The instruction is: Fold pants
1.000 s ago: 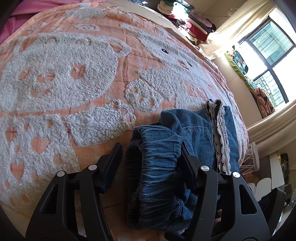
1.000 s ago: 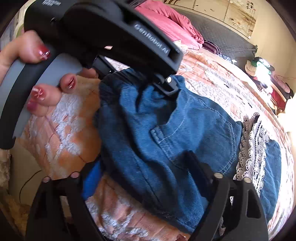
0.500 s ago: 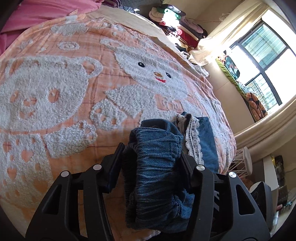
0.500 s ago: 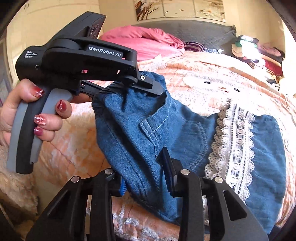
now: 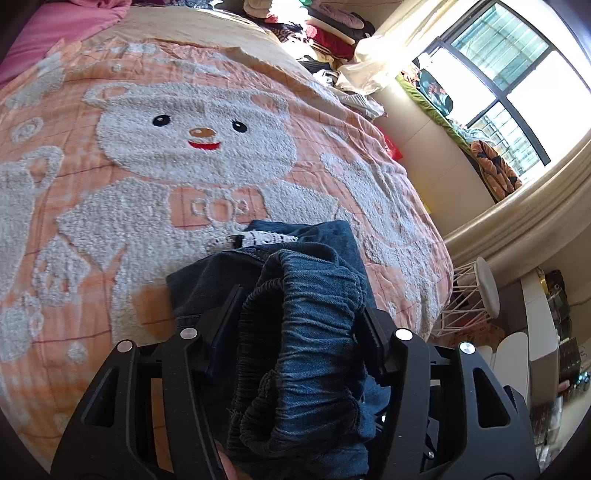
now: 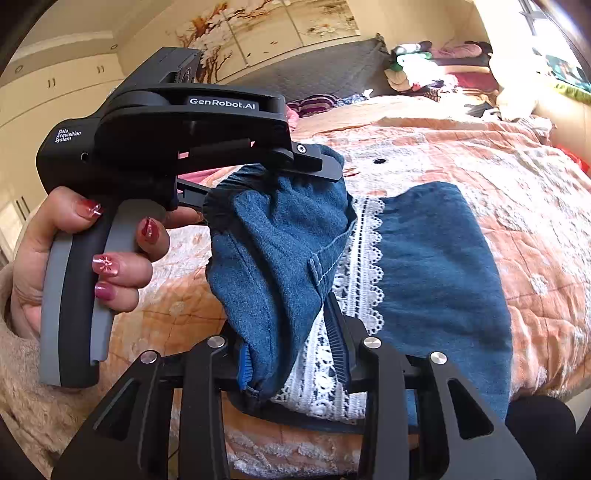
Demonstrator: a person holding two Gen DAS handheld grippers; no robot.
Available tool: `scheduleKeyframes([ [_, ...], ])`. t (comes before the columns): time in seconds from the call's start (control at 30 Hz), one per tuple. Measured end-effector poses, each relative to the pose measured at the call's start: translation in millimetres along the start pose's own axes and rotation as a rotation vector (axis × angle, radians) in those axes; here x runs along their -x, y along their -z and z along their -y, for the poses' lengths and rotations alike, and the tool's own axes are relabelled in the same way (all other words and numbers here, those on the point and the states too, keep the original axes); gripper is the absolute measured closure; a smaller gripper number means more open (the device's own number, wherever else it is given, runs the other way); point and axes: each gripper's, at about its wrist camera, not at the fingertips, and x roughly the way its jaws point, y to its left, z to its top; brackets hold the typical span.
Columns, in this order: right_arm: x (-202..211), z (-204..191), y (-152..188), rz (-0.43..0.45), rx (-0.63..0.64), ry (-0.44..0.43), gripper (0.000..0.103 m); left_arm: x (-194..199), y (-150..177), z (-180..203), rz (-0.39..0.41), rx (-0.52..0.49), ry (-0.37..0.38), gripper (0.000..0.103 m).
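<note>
Denim pants (image 6: 436, 266) look roughly halfway folded: both the left gripper (image 5: 295, 328) and right gripper (image 6: 291, 350) clamp the lifted waistband (image 5: 306, 295), not yet laid over the lace-trimmed legs on the bedspread (image 5: 110, 177).

Bed covered by an orange blanket (image 5: 321, 122) carrying a white fleece bear motif (image 5: 195, 136). Pink bedding (image 5: 55, 33) lies at the head-end corner. A heap of clothes (image 5: 321, 29) sits along the far edge, beside the pale curtain (image 5: 402, 44). Dark-framed window (image 5: 517, 85) beyond. White wire-legged stool (image 5: 476, 295) stands on the floor off the foot corner. Grey headboard (image 6: 325, 74); above it, possibly floral wall panels (image 6: 277, 22).
</note>
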Motion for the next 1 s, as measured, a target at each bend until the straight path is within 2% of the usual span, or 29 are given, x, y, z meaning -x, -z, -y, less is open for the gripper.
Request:
scheduleKeyframes([
  [0.07,3,9,0,-0.002,-0.042,0.013,0.049,-14,-2,8,-0.029,-0.002,-0.012,0.046],
  [0.1,4,14,0,0.002,-0.065,0.013,0.047,-18,-2,12,-0.034,-0.005,-0.009,0.042],
  [0.17,9,22,1,0.009,-0.092,0.015,0.042,-22,-3,20,-0.039,-0.004,0.034,0.041],
  [0.27,17,31,3,0.030,-0.089,0.073,0.031,-23,-5,34,-0.055,-0.012,0.105,0.040],
  [0.33,20,37,4,0.037,-0.100,0.082,0.030,-21,-7,43,-0.047,-0.026,0.111,0.040],
  [0.47,27,52,7,0.032,-0.146,0.076,0.028,-11,-10,40,-0.003,-0.025,0.078,0.040],
  [0.63,31,75,2,0.041,-0.199,0.057,0.026,11,-2,11,0.052,0.005,0.007,0.035],
  [0.73,32,76,2,0.037,-0.214,0.061,0.025,19,9,-12,0.069,0.026,-0.066,0.034],
  [0.83,33,77,2,0.040,-0.234,0.053,0.018,20,19,-36,0.067,0.044,-0.152,0.034],
  [0.93,29,69,-3,0.045,-0.242,0.038,0.015,20,25,-56,0.072,0.077,-0.209,0.034],
  [1.0,27,65,-9,0.041,-0.230,0.033,0.012,18,28,-63,0.066,0.089,-0.214,0.034],
])
